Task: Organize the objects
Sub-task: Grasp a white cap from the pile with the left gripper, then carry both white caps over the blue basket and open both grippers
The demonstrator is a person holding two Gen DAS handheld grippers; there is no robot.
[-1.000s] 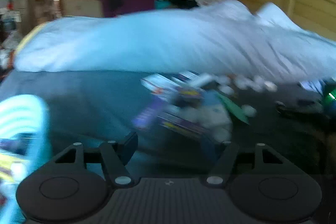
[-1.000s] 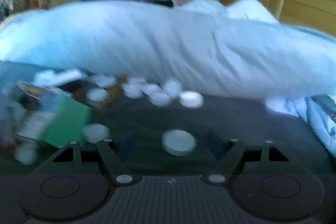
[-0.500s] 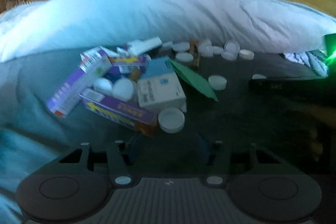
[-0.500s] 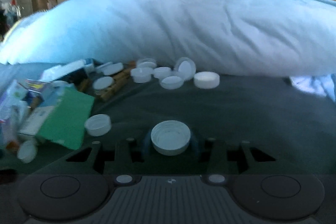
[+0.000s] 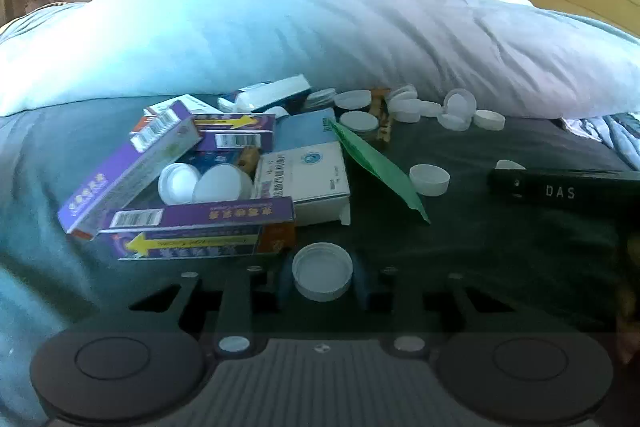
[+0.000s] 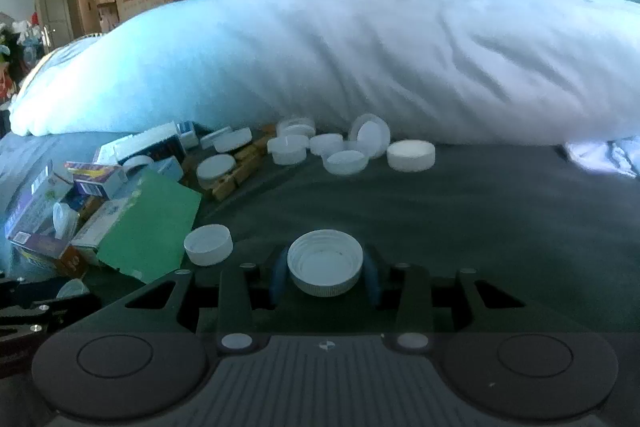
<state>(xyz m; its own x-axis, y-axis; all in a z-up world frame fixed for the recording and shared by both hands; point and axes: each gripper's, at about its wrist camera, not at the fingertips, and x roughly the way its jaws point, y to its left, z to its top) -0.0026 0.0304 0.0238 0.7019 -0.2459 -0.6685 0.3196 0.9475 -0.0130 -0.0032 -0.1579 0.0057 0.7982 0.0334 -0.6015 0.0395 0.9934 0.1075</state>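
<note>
Our left tongs [image 5: 322, 277], just closing, pinched a white cap [image 5: 322, 275] before the purple boxes [image 5: 200, 217]; our right tongs [image 6: 325, 274] pinched another cap [image 6: 325, 262].

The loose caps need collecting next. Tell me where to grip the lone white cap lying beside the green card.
Grip the lone cap across its ribbed side wall, coming from above: it lies flat, closed top up, clear bedsheet around it; the green card sits close on one side.
</note>
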